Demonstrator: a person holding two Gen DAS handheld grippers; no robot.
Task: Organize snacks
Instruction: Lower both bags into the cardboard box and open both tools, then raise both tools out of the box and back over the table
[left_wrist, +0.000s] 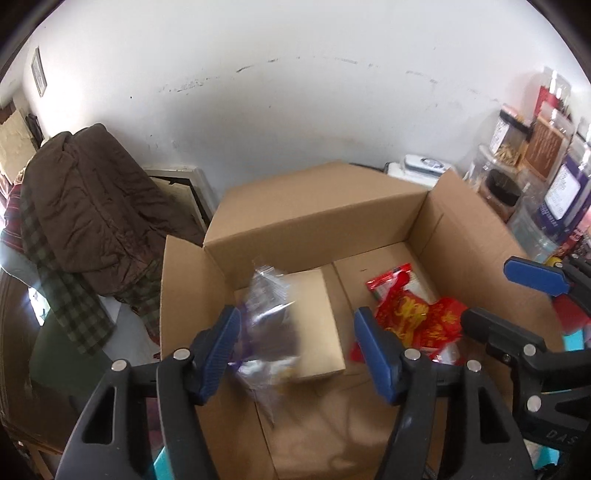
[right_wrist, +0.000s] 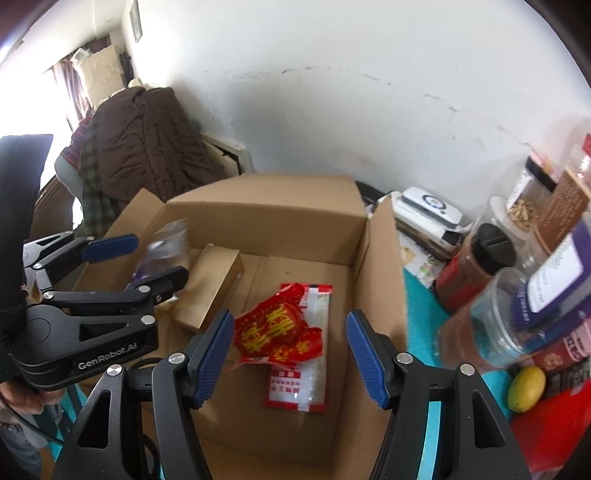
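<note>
Both hand-held grippers hang over an open cardboard box (right_wrist: 280, 218) that stands on a turquoise table cover (right_wrist: 419, 295).

The left gripper (left_wrist: 295, 343) has its blue-padded jaws spread apart. A clear plastic snack bag (left_wrist: 264, 321) with purple print shows blurred between them, next to the left pad; whether that pad touches it cannot be told, and the right pad is plainly clear of it, so nothing is clamped. In the right wrist view the same bag (right_wrist: 162, 251) appears as a smear by the left wall of the box, between the tips of the left gripper (right_wrist: 147, 258).

The right gripper (right_wrist: 291, 350) also stands with its jaws apart and empty, poised above the box's right half. Below it, on the box floor, lie crumpled red packets with gold lettering (right_wrist: 277, 332) on top of a flat red-and-white bag (right_wrist: 310, 354). In the left wrist view the red packets (left_wrist: 417, 317) lie to the right of a small closed brown carton (left_wrist: 314, 325), which sits in the box's left half.

To the right of the box stand clear jars and bottles (right_wrist: 498, 314), a dark-lidded jar (right_wrist: 476, 266) and a yellow fruit (right_wrist: 526, 384). A brown quilted coat (left_wrist: 96, 206) is draped over furniture on the left, against the white wall.
</note>
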